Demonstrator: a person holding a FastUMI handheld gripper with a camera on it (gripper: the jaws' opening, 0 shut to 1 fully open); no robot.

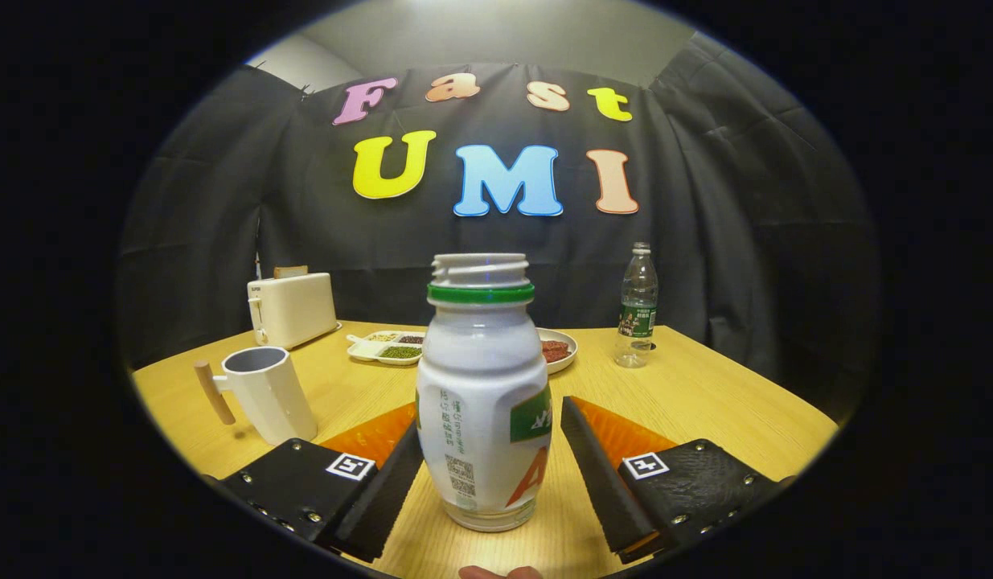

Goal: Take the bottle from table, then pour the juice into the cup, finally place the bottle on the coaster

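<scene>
The bottle [484, 394] stands upright on the wooden table [705, 394], white-bodied with a green ring under its uncapped threaded neck. In the gripper view we see it sitting between the two fingers of the gripper [486, 466]. The jaws are spread: the left finger looks to be touching or nearly touching the bottle's side, while a clear gap separates the right finger from it, so we do not call it pinched. To the left, just beyond the left finger, we find the cup [267, 392], a white mug with a wooden handle. Farther back on the table stand a toaster [293, 308], a divided tray [386, 347] of beans and a plate [562, 351] partly behind the bottle. A clear water bottle [638, 310] stands well apart to the right.
</scene>
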